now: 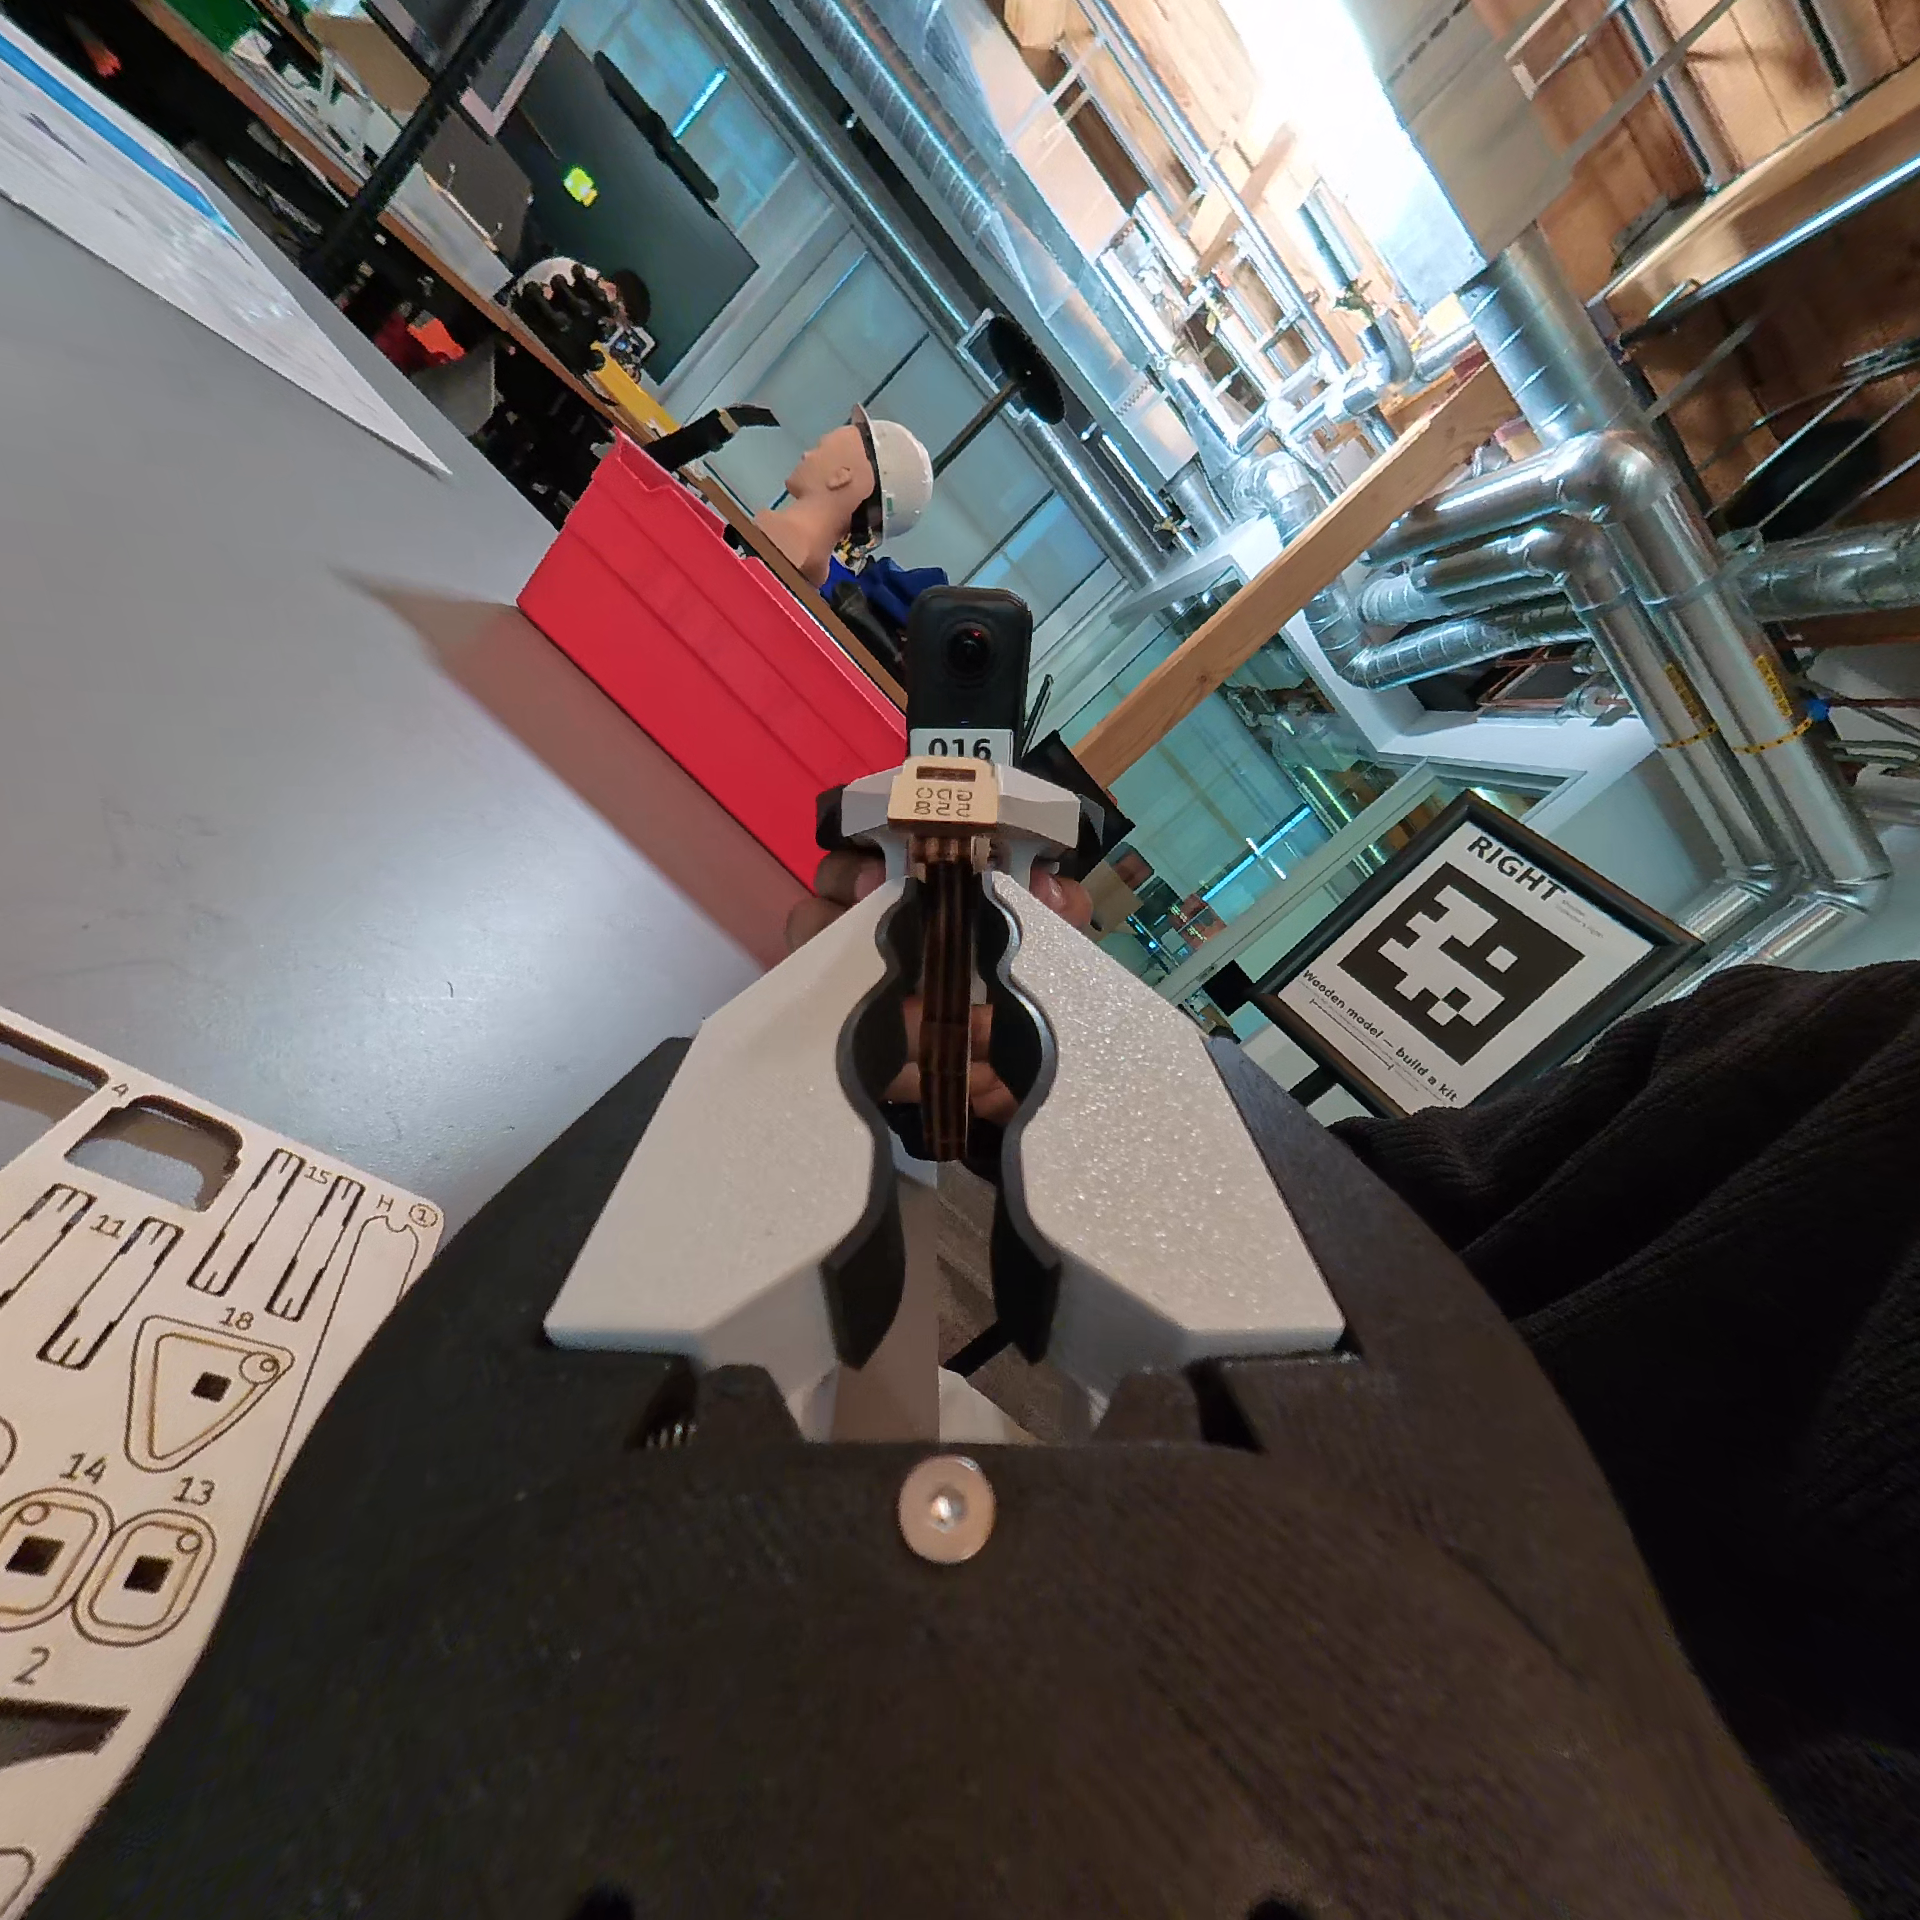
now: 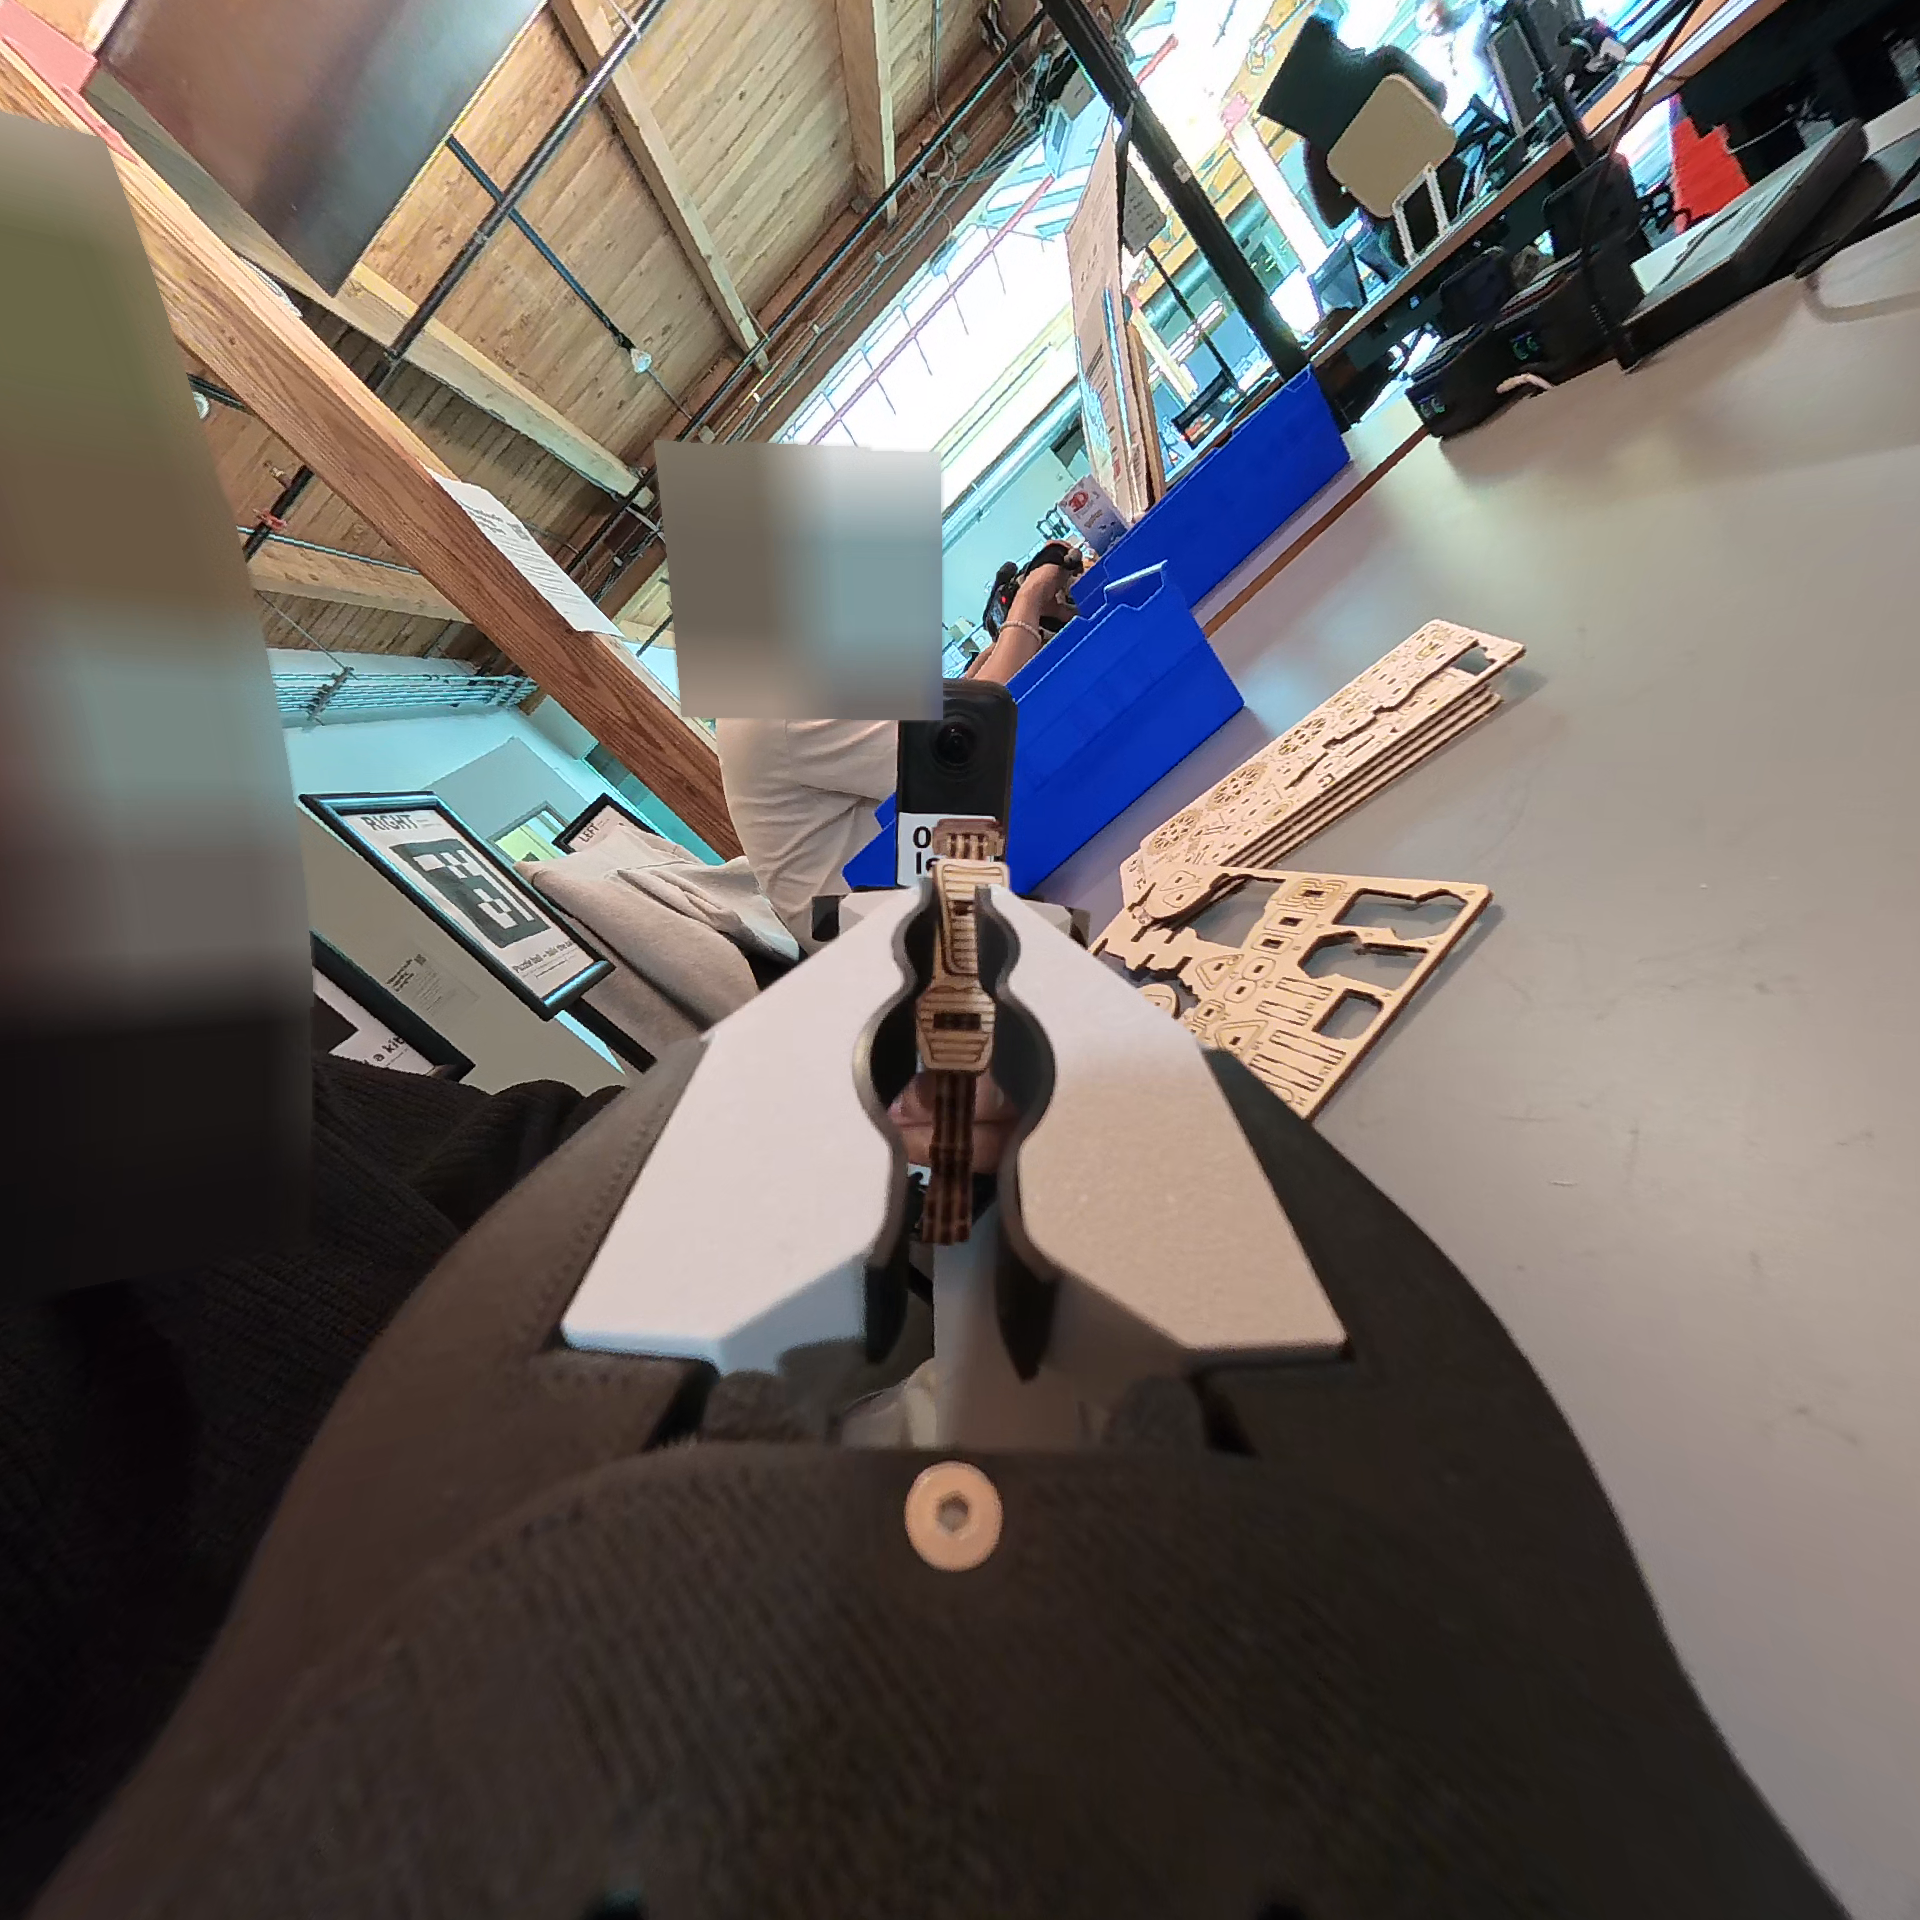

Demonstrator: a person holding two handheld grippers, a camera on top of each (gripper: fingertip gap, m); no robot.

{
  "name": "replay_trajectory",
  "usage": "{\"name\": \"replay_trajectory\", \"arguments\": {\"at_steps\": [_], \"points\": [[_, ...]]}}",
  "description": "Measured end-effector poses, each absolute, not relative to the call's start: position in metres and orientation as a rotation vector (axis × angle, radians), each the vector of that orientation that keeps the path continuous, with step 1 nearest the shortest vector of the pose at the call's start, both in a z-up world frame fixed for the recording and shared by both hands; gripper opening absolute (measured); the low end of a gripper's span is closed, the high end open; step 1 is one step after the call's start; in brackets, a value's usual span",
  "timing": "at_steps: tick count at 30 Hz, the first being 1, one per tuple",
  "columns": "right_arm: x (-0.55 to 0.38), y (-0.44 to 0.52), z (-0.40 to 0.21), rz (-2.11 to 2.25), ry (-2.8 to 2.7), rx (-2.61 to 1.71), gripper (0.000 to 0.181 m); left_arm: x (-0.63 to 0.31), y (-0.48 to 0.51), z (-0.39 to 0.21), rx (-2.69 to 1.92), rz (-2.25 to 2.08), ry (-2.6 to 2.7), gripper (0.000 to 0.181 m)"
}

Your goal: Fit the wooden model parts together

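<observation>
My 2 tongs face each other tip to tip above the grey worktop (image 2: 1662, 935), and between them they share 1 small wooden assembly (image 1: 943, 1029). I judge the step in hand to be seating its pieces into each other, so I should keep both grips square, push straight along the line of the slots, and avoid twisting, since thin laser-cut plywood could split at the tabs. My left gripper (image 1: 945, 904) is nearly closed, its grey fingers (image 1: 1122, 1122) pinching the layered strips edge-on near the tips. My right gripper (image 2: 961, 914) is likewise nearly closed on the same piece, whose engraved flat face runs down the gap and pokes out beyond the tips. Spare cut-out sheets (image 2: 1299, 977) lie flat on the worktop off to my right, well apart from the held part, with a stack of further sheets (image 2: 1351, 748) nearer the far edge beside a blue bin (image 2: 1122, 707). Another punched sheet (image 1: 156, 1403) lies below my left gripper.
</observation>
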State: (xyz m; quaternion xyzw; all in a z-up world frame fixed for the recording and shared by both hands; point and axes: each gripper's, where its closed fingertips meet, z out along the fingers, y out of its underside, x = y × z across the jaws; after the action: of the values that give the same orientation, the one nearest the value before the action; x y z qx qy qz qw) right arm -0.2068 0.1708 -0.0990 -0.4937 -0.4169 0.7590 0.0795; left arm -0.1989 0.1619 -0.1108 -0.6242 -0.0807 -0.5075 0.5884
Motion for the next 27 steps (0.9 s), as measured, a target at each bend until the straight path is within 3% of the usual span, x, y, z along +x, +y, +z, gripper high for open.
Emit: {"name": "replay_trajectory", "arguments": {"at_steps": [27], "points": [[-0.208, 0.168, -0.094, 2.313, -1.212, -1.467, 0.012, -0.195, 0.16, -0.104, -1.413, -1.232, -0.163, 0.007]]}}
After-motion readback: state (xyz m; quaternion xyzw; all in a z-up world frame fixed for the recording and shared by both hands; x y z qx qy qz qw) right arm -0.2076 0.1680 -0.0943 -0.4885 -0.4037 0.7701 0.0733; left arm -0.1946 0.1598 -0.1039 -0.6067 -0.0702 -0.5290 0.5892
